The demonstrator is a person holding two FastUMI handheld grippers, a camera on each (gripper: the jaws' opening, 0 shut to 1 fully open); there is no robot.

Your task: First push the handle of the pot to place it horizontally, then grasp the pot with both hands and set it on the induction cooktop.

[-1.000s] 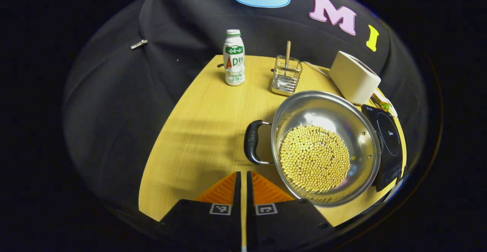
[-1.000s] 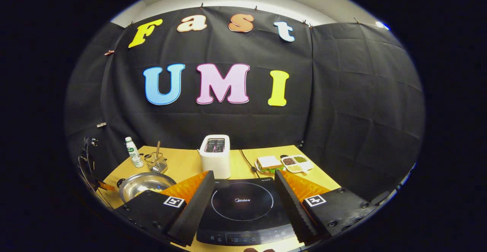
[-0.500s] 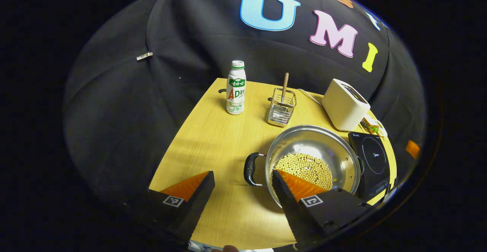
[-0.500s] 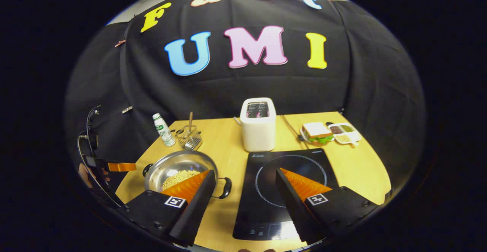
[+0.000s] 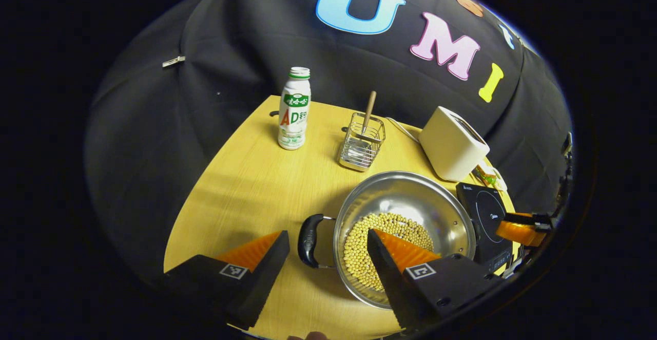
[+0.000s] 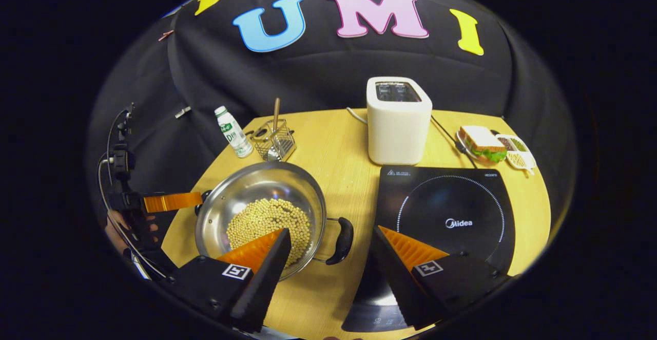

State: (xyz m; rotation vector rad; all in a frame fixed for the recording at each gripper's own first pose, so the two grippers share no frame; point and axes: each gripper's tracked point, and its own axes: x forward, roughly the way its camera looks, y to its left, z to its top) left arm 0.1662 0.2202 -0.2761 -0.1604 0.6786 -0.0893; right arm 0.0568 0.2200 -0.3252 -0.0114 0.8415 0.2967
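Both claws released: left gripper (image 5: 328, 242) spread around the pot's (image 5: 410, 201) left handle (image 5: 307, 233), right gripper (image 6: 331, 240) around its right handle (image 6: 343, 240). Pot on the table (image 6: 333, 145), beside the cooktop (image 6: 451, 216).

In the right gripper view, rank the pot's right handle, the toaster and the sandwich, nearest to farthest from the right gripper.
From the right gripper:
1. Pot's right handle, just ahead between the fingers.
2. Toaster, behind the cooktop.
3. Sandwich, far right corner.

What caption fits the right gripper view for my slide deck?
Open right gripper hovering above the black handle of the steel pot of soybeans, beside the black induction cooktop.
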